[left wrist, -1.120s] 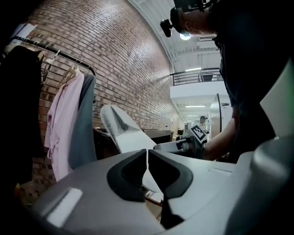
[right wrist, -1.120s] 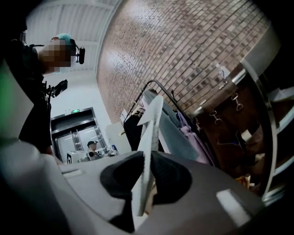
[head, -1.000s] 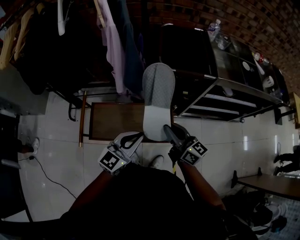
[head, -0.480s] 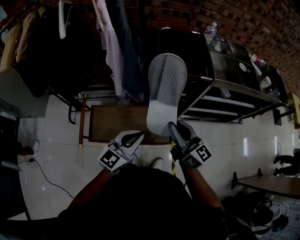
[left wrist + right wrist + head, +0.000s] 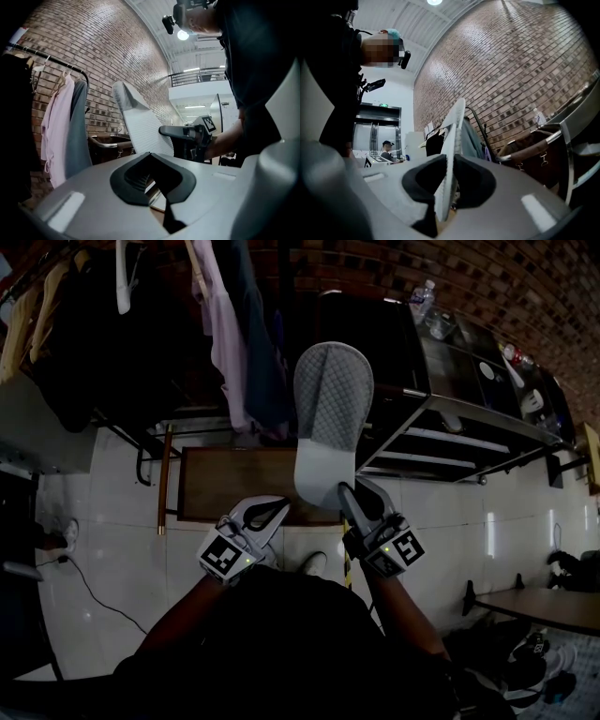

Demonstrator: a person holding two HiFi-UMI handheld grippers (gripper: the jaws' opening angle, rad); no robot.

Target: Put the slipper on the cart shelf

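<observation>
Slipper (image 5: 330,418) rose above tiled floor (image 5: 112,549), before brick wall (image 5: 525,287).

Left gripper (image 5: 270,512): jaws together, nothing between them; tips aimed at 1 o'clock in head view.
Right gripper (image 5: 349,495): at 3 o'clock from the left one, near it; jaws clamped on slipper (image 5: 330,418) lower end; tips aimed at 11 o'clock.
Forearms (image 5: 398,615): both reach forward from torso.
</observation>
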